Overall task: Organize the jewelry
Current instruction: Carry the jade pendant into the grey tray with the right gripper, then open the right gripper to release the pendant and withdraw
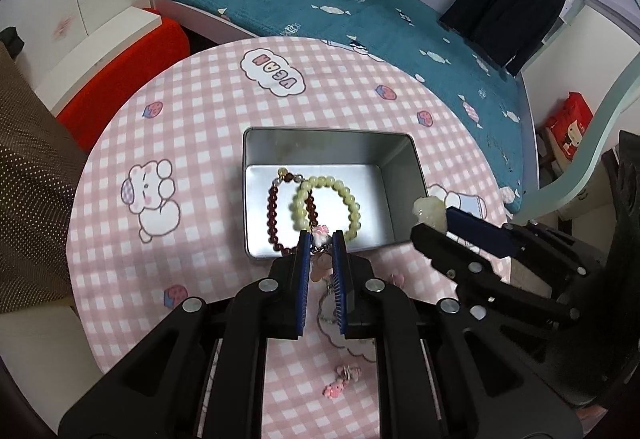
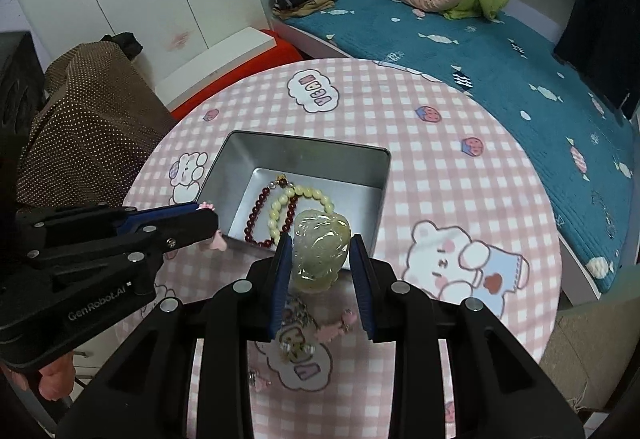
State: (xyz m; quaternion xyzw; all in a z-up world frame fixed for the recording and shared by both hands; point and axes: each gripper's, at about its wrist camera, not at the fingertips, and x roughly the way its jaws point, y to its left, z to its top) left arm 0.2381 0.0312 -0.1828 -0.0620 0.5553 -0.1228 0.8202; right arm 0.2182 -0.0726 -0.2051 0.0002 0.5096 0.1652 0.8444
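Jewelry status: a pale green bead bracelet and a dark red bead bracelet lie overlapping inside the open metal tin on the checked surface. Your left gripper pinches a pink charm piece at the tin's near rim. Your right gripper clamps a pale carved pendant just before the tin.

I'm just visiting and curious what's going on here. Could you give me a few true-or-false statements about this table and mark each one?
1. Two bead bracelets, the dark red bracelet and the pale green bracelet, lie in the metal tin. True.
2. The right gripper is empty. False: it holds a pale carved pendant.
3. The left gripper grips a pink charm. True.
4. The tin has its lid on. False: it is open.
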